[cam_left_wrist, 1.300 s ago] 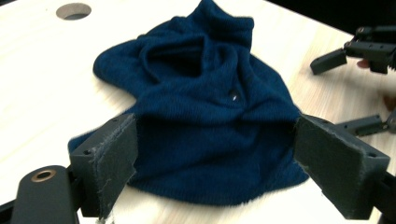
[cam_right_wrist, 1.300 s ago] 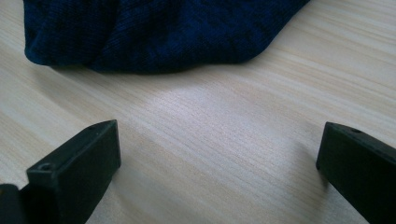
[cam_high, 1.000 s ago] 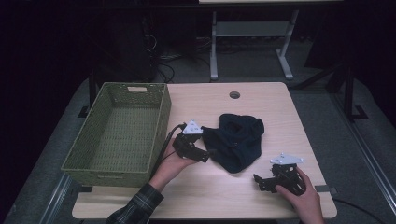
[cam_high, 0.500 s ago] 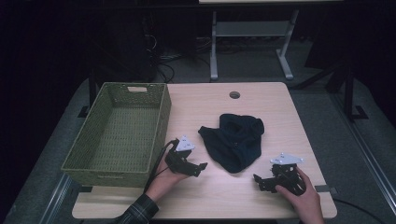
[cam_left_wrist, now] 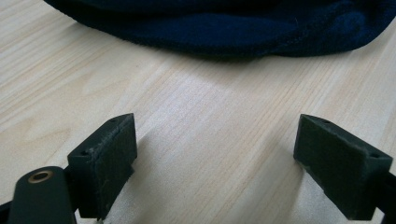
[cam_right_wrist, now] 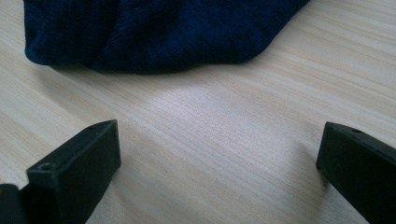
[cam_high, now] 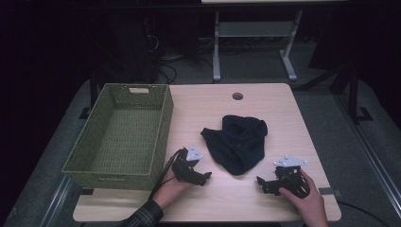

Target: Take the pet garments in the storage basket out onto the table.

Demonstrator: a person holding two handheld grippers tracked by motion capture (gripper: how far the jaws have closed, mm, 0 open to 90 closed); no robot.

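Observation:
A crumpled dark navy cloth (cam_high: 238,140) lies on the wooden table (cam_high: 213,104), right of centre. My left gripper (cam_high: 204,178) rests low on the table just left of the cloth's near end, open, with bare wood between its jaws. In the left gripper view (cam_left_wrist: 215,172) the cloth (cam_left_wrist: 224,23) lies a short way ahead. My right gripper (cam_high: 261,183) sits near the front right of the table, open and holding nothing. Its own view (cam_right_wrist: 219,172) looks across bare wood at the cloth's edge (cam_right_wrist: 154,32).
A green woven basket (cam_high: 163,127), with nothing inside, stands on the left part of the table. A round cable hole (cam_high: 237,96) sits near the far edge. Beyond the table, a white stand (cam_high: 250,42) and cables are on the dark floor.
My left gripper has drawn back from the cloth's left edge toward the front of the table, leaving the cloth where it lay. The right gripper has stayed in place.

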